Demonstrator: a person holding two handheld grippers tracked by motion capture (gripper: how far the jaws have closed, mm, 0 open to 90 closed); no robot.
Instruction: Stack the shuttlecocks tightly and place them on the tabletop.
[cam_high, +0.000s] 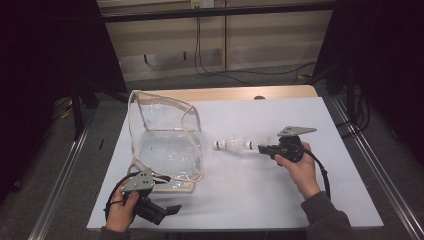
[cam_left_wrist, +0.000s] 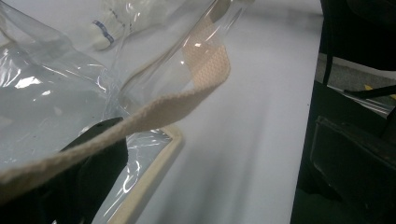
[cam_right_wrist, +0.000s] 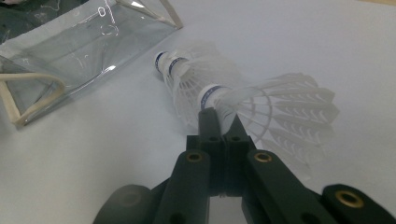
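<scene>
High view shows the whole white counter (cam_high: 235, 200) with a clear plastic bag (cam_high: 167, 145) trimmed in beige standing open on its left half. To the right of the bag, shuttlecocks (cam_high: 235, 145) stacked one in another are pointed with the cork end toward the bag. The right claw (cam_high: 263, 148) meets the stack at its feather end, and the right hand (cam_high: 295, 162) holds the tool behind it. The left claw (cam_high: 170, 209) sits at the near left edge, in the left hand (cam_high: 122, 205), beside the bag's near corner.

The right gripper view gives what the overhead picture is too small to tell: the right claw (cam_right_wrist: 222, 122) is clenched on the shuttlecocks (cam_right_wrist: 205, 88), with the jaws pinching the feather skirt of the rear one. Blue bands ring the corks. The bag (cam_right_wrist: 84, 56) lies beyond, near the cork tip but apart from it.

The left gripper view looks through the bag (cam_left_wrist: 51, 93) from close up. A beige woven strap (cam_left_wrist: 154, 116) crosses over one black jaw, and a cork end of the shuttlecocks (cam_left_wrist: 105, 32) shows dimly through the plastic. Whether the left claw is clenched on the strap or released cannot be told.
</scene>
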